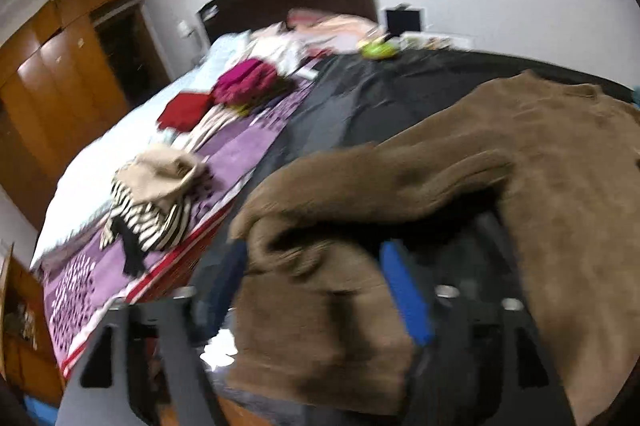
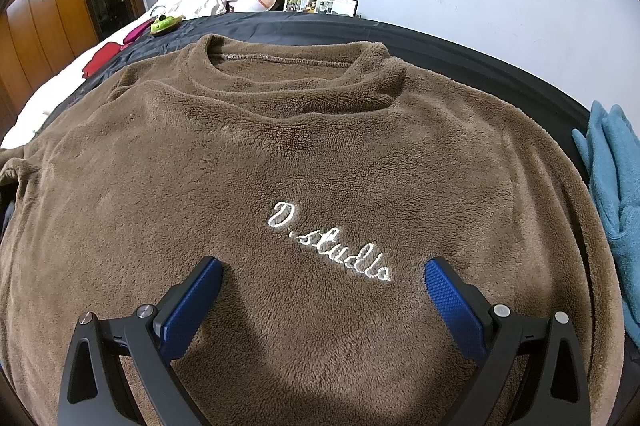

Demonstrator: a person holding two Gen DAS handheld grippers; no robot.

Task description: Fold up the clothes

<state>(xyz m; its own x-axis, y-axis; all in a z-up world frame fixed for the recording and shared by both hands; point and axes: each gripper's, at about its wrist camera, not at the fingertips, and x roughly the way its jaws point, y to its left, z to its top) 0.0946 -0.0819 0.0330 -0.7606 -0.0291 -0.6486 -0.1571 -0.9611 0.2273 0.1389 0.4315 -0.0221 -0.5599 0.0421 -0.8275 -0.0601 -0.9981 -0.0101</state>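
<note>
Looking ahead of my right hand-held gripper (image 2: 323, 300), I see the bed (image 2: 460, 38) under its smooth dark cover, which gives me a broad flat surface for folding. On it, directly beneath and ahead of that gripper, lies the brown fleece sweatshirt (image 2: 280, 154), front up and collar farthest from me, its pile thick and plush, with white script embroidery (image 2: 330, 246) between and just beyond the blue ribbed pads (image 2: 192, 310). The jaws stand wide apart with nothing pinched, hovering over the chest, I judge to steady the body while the other side works.

My left hand-held gripper (image 1: 320, 290) sits at the sweatshirt's side, where the sleeve (image 1: 380, 182) is doubled in over the body in a soft rounded roll. Its jaws are spread; bunched fleece hangs between them, but the blur stops me telling whether a pad touches it.

A teal towel (image 2: 612, 186), nubby, lies right of the right gripper. Striped clothes (image 1: 152, 202) sit well left of the left one.
</note>
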